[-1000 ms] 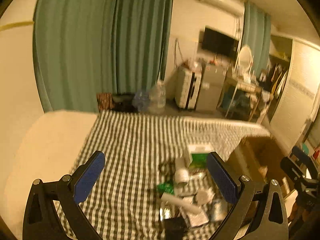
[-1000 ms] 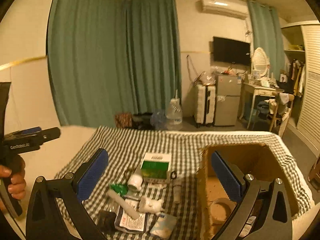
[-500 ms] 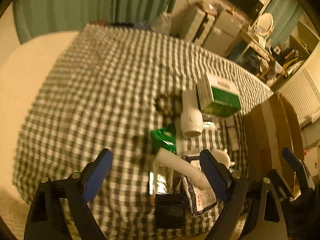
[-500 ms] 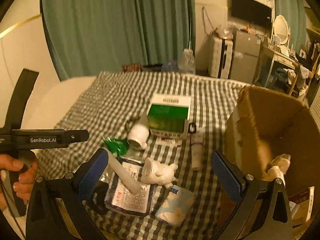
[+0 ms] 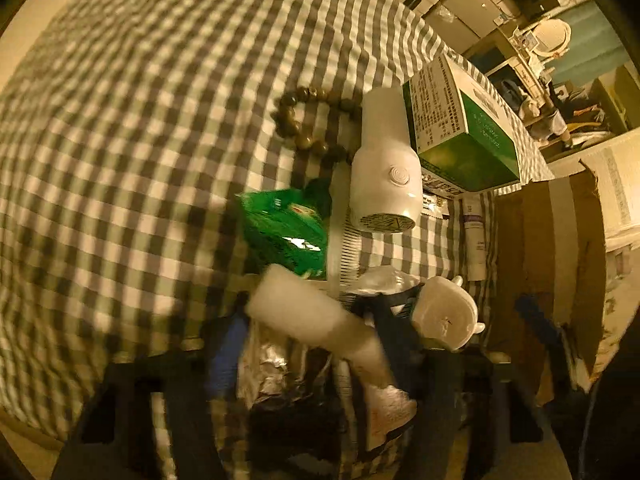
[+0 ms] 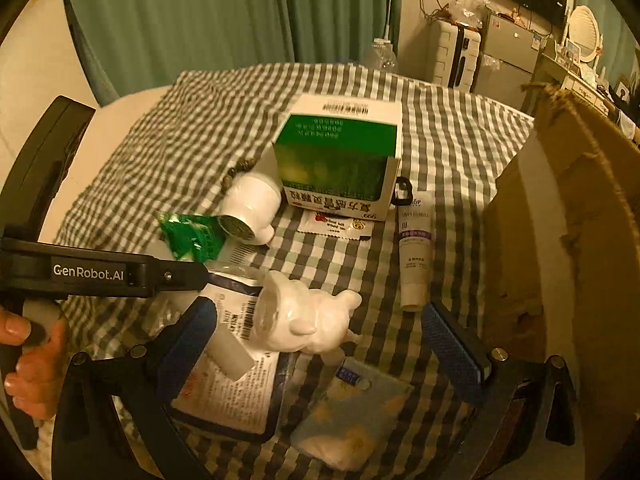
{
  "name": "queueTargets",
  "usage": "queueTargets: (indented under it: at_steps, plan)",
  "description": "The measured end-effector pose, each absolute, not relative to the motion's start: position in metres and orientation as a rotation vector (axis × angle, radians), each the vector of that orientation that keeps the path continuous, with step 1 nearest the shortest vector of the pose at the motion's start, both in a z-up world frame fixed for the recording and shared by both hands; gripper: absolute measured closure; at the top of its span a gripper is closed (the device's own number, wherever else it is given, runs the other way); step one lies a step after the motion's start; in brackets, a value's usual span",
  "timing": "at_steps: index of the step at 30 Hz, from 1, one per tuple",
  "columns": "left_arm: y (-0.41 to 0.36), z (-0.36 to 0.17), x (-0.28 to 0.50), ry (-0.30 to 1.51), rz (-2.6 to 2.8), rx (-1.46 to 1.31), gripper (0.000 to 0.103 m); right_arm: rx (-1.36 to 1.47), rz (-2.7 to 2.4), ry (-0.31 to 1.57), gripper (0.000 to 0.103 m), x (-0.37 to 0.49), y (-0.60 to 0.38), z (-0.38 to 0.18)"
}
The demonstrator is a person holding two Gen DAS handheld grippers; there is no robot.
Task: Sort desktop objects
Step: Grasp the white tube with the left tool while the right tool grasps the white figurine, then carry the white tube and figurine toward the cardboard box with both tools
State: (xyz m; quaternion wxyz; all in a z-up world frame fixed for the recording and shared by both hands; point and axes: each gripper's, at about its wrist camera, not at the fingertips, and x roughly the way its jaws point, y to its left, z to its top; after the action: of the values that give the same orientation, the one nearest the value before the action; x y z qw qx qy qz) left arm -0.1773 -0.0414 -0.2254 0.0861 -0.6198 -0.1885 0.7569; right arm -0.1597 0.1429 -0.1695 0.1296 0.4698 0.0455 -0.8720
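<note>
Within the last second both grippers have been tipped down from a level view of the room and brought close over the clutter on the checked tablecloth (image 6: 440, 128) of the table. The left gripper (image 5: 316, 344) now has its jaws spread on either side of the white foam cylinder (image 5: 316, 316), which lies across a silver foil pouch (image 5: 264, 364); no contact is seen yet. The right gripper (image 6: 320, 340) hangs with jaws spread around the white ceramic animal figurine (image 6: 304, 316), beside the brown cardboard box (image 6: 568, 240). The green-and-white medicine carton (image 6: 340, 156), white bottle (image 6: 248, 204) and white tube (image 6: 416, 248) lie untouched. Sorting appears barely begun; first grasps seem imminent.
</note>
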Motion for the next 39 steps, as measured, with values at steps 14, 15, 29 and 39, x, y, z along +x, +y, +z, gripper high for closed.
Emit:
queueTargets:
  at_steps: [14, 15, 29, 39]
  plan:
    - [-0.043, -0.189, -0.168, -0.517, 2.405, -1.683, 0.088, 1.458, -2.451, 0.087, 0.043, -0.181, 0.14, -0.196]
    - [-0.042, -0.184, -0.168, -0.509, 2.42, -1.666, 0.089, 1.463, -2.455, 0.098, 0.043, -0.18, 0.139, -0.196]
    - [-0.052, -0.122, -0.154, -0.465, 2.625, -1.386, 0.089, 1.302, -2.553, 0.064, 0.044, -0.163, 0.143, -0.151]
    - [-0.067, -0.069, -0.109, -0.342, 2.809, -1.161, 0.089, 1.077, -2.639, 0.011, 0.044, -0.125, 0.144, -0.09]
